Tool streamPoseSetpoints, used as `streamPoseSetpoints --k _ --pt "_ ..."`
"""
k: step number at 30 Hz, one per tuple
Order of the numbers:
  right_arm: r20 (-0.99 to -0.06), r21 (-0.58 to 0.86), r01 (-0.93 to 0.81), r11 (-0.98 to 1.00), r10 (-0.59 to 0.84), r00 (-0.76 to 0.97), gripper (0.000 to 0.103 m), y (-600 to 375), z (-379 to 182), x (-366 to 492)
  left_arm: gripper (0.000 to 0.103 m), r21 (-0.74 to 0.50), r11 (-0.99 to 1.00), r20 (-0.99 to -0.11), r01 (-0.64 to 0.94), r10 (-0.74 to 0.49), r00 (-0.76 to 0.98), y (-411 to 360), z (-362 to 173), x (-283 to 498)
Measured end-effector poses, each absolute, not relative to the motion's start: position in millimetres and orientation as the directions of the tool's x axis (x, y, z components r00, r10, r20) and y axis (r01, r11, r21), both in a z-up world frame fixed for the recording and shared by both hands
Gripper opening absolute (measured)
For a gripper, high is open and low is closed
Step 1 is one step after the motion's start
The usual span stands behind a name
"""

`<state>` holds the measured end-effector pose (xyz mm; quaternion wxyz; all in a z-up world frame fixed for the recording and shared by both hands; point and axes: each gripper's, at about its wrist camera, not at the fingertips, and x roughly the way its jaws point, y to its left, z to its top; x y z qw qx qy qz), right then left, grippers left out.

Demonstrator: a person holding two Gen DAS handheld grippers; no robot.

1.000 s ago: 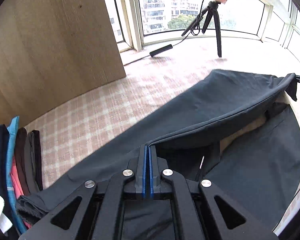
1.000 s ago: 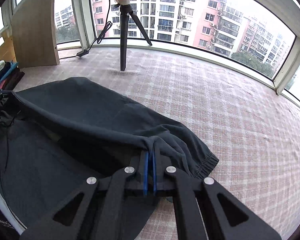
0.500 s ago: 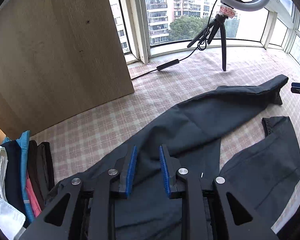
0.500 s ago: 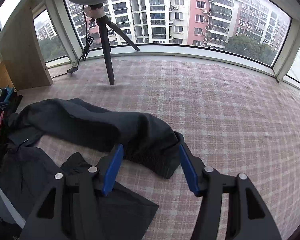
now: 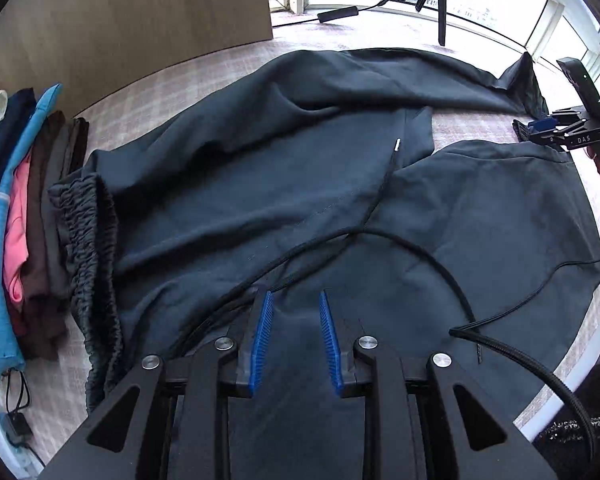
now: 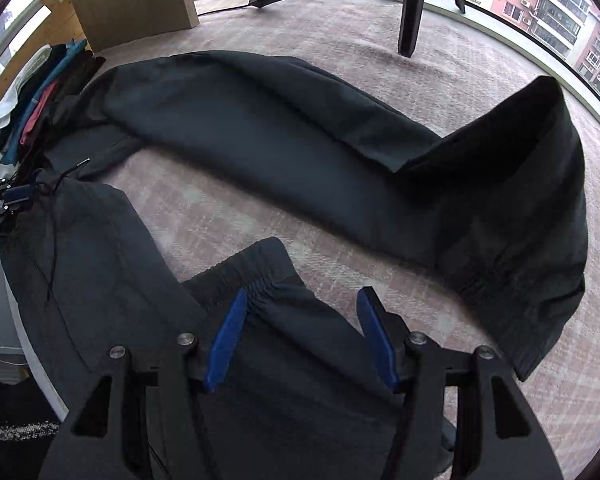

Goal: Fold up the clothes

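Note:
Dark trousers (image 5: pixel 300 184) lie spread on the checked cover, with the gathered waistband (image 5: pixel 86 240) at the left and a drawstring (image 5: pixel 380 184) across the front. My left gripper (image 5: pixel 294 300) hangs open just above the cloth near the waist, its blue pads apart and gripping nothing. In the right wrist view the far leg (image 6: pixel 300 140) runs across, and its end (image 6: pixel 520 200) is folded back on itself. My right gripper (image 6: pixel 302 300) stands open over the near leg's elastic cuff (image 6: pixel 252 276), with its pads off the cloth.
A pile of folded clothes (image 5: pixel 16 220) stands on edge at the left, beside a wooden panel (image 5: pixel 140 12). A black cable (image 5: pixel 440 264) loops over the trousers. A tripod (image 6: pixel 412 8) stands on the checked cover (image 6: pixel 380 280) by the windows.
Both grippers went from shut on the trousers to open and let the cloth go. Both have sunk closer to it. The lifted fold now lies flat.

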<state>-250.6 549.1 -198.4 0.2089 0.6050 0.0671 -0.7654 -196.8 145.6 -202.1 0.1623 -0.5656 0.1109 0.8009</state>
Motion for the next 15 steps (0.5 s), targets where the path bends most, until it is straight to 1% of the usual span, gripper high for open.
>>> streamPoseSetpoints --k 1,2,3,4,6,9,10,13,15 --pt "-0.953 0.123 0.42 -0.899 -0.225 -0.202 0.056 545.0 -196.8 -245.4 0.024 -0.008 -0.929 -0.942 -0.37 0.131 -0.309 139.7 -202.5 -194.8" --pt "-0.952 0.107 0.43 -0.896 -0.217 -0.214 0.049 542.1 -195.2 -240.6 0.024 -0.01 -0.934 -0.941 -0.358 0.13 -0.312 135.6 -202.5 -194.2" --pt "-0.949 0.126 0.424 -0.897 -0.233 -0.211 0.019 542.1 -192.8 -236.4 0.024 -0.011 -0.937 -0.94 -0.35 0.128 -0.315 132.3 -202.6 -194.0" --pt "-0.945 0.147 0.401 -0.904 -0.249 -0.214 0.005 545.0 -188.8 -232.2 0.024 -0.012 -0.94 -0.94 -0.341 0.127 -0.317 129.0 -202.7 -193.8" --pt "-0.928 0.166 0.318 -0.933 -0.257 -0.269 0.003 559.2 -173.6 -220.0 0.024 -0.01 -0.942 -0.941 -0.335 0.122 -0.316 124.3 -205.1 -193.6" --pt "-0.869 0.262 0.156 -0.952 -0.303 -0.391 0.003 601.6 -138.6 -187.3 0.025 -0.007 -0.943 -0.947 -0.332 0.113 -0.302 119.4 -212.1 -193.4" --pt "-0.85 0.281 0.088 -0.956 -0.29 -0.439 0.003 620.7 -126.7 -172.6 0.025 -0.005 -0.943 -0.95 -0.333 0.109 -0.294 118.1 -215.5 -192.7" --pt "-0.816 0.316 -0.153 -0.937 -0.186 -0.548 0.003 685.0 -97.6 -123.0 0.025 -0.001 -0.939 -0.957 -0.344 0.1 -0.271 115.8 -224.8 -189.2" --pt "-0.815 0.296 -0.299 -0.907 -0.076 -0.575 0.003 723.0 -79.2 -85.5 0.025 -0.001 -0.933 -0.959 -0.36 0.103 -0.263 116.6 -227.1 -186.7"
